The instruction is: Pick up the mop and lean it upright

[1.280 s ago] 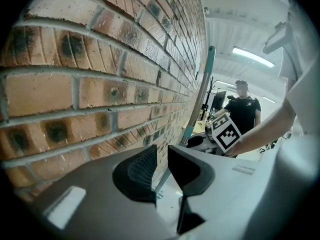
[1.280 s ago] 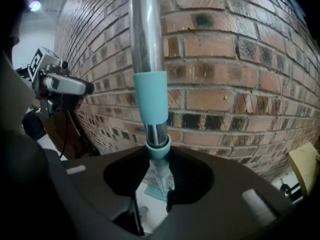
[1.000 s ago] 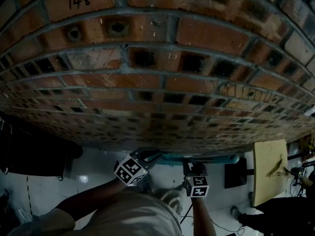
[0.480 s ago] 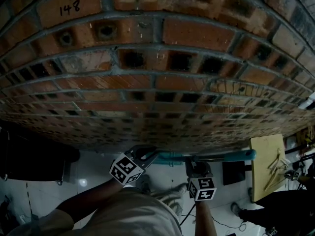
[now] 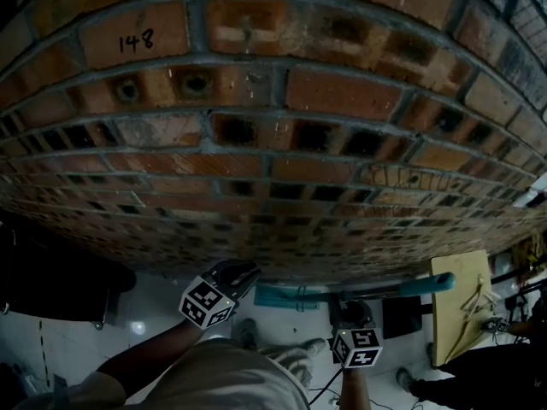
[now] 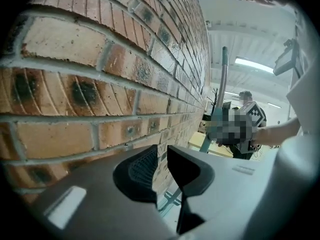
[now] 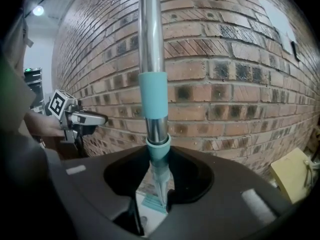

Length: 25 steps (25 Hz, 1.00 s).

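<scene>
The brick wall point(image 5: 273, 143) fills the whole front — no way through there. The mop pole point(image 5: 402, 288) slants across just below it, a bar in the way on the right. A yellow board point(image 5: 461, 310) blocks the far right, and a big dark thing point(image 5: 51, 272) blocks the left. Between them the white floor point(image 5: 158, 310) is free — room to pass down low.

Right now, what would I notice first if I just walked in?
A huge brick wall fills the view ahead. Close before it, the right tool grips a mop by its teal-and-silver pole. The left tool hangs empty to its left, jaws slightly apart.
</scene>
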{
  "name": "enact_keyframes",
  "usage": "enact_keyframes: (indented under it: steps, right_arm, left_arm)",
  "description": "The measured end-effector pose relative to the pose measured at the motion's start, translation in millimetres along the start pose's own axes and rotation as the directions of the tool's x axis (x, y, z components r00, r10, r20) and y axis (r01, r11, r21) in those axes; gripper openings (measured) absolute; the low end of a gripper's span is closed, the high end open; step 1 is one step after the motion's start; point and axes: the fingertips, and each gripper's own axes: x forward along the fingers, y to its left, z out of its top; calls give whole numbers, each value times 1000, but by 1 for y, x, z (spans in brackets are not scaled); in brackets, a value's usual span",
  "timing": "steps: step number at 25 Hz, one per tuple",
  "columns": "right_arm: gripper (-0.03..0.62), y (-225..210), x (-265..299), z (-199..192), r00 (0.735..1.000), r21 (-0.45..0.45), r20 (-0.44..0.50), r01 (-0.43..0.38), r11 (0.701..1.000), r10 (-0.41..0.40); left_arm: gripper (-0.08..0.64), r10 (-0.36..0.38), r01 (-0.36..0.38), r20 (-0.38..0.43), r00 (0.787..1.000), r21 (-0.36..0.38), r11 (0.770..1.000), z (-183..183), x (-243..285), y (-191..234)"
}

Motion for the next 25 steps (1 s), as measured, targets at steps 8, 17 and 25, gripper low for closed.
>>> enact_keyframes:
  steps: [8,17,25]
  right_arm:
    - [126,-10,-11,-12,1000,-2,-14,20,1000,-20]
    - [126,-14,-13,-21,999,0,-39,20,1000,-20]
    - [126,-9,-11,-25,999,-5,-52,5,1000,-6]
  left_arm:
    - [80,25,-25,-7,1000,2,1000,-6,-9,7]
    - [78,26,-26,0,1000,-10,1000,-11,-12,4]
    - [61,12,-12,0,1000,1,1000,-11,-10,2]
